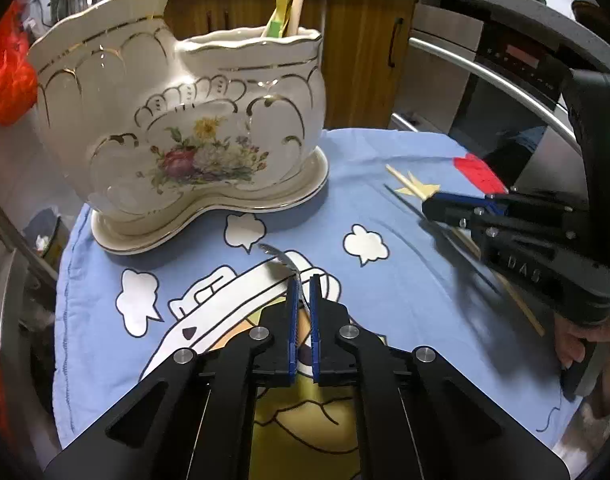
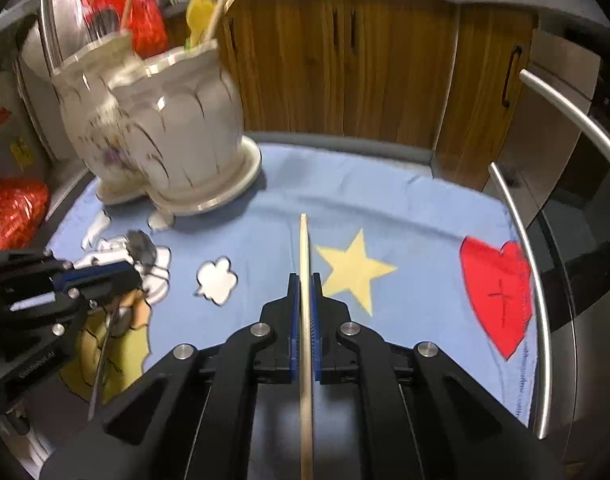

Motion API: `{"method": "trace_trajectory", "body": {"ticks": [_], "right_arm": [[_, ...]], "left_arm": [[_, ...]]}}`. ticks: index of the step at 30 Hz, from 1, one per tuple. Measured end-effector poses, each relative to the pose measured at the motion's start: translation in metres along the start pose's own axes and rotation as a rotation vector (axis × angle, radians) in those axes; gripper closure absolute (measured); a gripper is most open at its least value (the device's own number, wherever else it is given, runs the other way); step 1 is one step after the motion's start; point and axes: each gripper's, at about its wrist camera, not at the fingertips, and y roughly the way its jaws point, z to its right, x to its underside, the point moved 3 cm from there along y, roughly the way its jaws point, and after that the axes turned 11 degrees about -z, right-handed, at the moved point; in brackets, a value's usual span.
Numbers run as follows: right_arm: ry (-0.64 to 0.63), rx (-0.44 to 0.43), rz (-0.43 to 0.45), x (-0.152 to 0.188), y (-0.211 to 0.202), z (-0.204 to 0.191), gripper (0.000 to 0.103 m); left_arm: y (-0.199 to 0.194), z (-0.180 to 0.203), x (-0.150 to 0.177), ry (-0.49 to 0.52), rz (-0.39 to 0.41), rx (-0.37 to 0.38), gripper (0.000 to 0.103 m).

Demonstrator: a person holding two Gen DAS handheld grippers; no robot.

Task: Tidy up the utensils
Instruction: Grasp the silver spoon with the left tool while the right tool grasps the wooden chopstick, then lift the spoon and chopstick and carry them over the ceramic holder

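The blue cartoon cloth (image 1: 385, 184) covers the whole table, and its near edge is cut off by your grippers in both views. At the far left of it stands the cream ceramic holder (image 1: 177, 132) with two compartments; in the right wrist view it is blurred. You can see a yellow utensil (image 1: 279, 8) and a wooden handle (image 1: 299, 0) in its right compartment, but their tops leave the picture. What stands in the left compartment is hard to make out. Your right gripper (image 2: 304, 280) is closed on a wooden chopstick (image 2: 304, 240), whose tip points to the holder and whose lower end is cut off. Your left gripper (image 1: 303, 280) is closed on a metal fork (image 1: 277, 258); only the tines show ahead of the pads, and the handle is mostly hidden.
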Motion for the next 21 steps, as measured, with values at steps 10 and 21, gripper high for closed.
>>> {"method": "trace_trajectory", "body": {"ticks": [10, 21], "right_arm": [[0.024, -0.055, 0.158, -0.002, -0.044, -0.002, 0.098], [0.078, -0.169, 0.354, -0.012, -0.09, -0.002, 0.098]], "left_arm": [[-0.035, -0.002, 0.005, 0.008, 0.096, 0.044, 0.101], [-0.11, -0.018, 0.0, -0.001, 0.333, 0.037, 0.101]]}}
